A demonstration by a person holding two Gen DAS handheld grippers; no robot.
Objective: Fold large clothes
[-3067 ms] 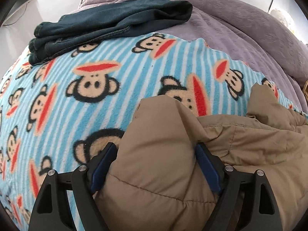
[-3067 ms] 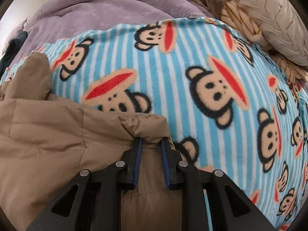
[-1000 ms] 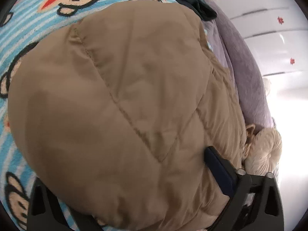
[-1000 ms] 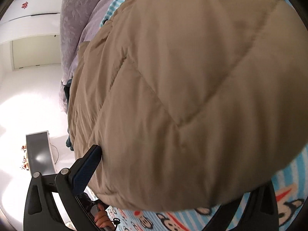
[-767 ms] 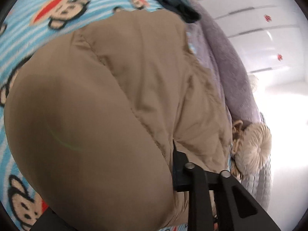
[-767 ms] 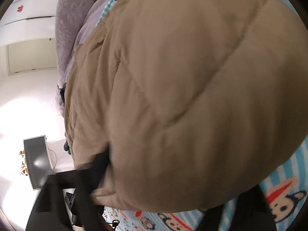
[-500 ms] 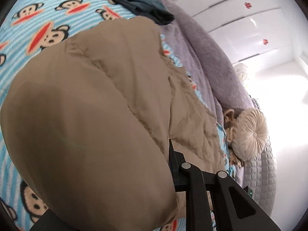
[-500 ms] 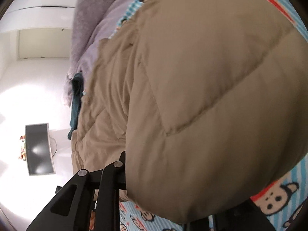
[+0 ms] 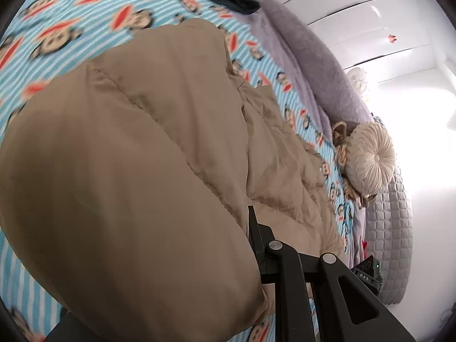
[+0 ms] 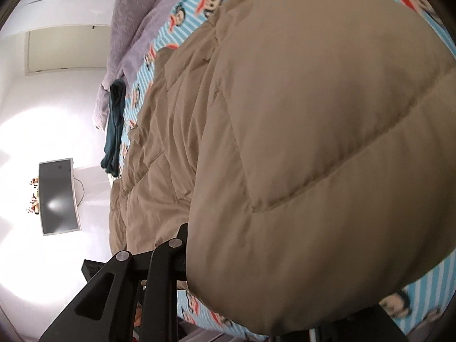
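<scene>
Tan quilted fabric bulged over both pairs of fingers: the left gripper (image 9: 250, 245) and right gripper (image 10: 185, 250) each looked clenched on an edge of the puffy tan quilted coat (image 9: 136, 171), though one finger of each was hidden. The coat hung lifted above the monkey-print striped blanket (image 9: 94, 14) on the bed, its long axis running between the grippers. Folding seemed barely begun; no fold showed.

A puffy tan jacket (image 9: 128, 185) bulges over the left tool (image 9: 253, 245), spread across the monkey-print blanket (image 9: 94, 14).
</scene>
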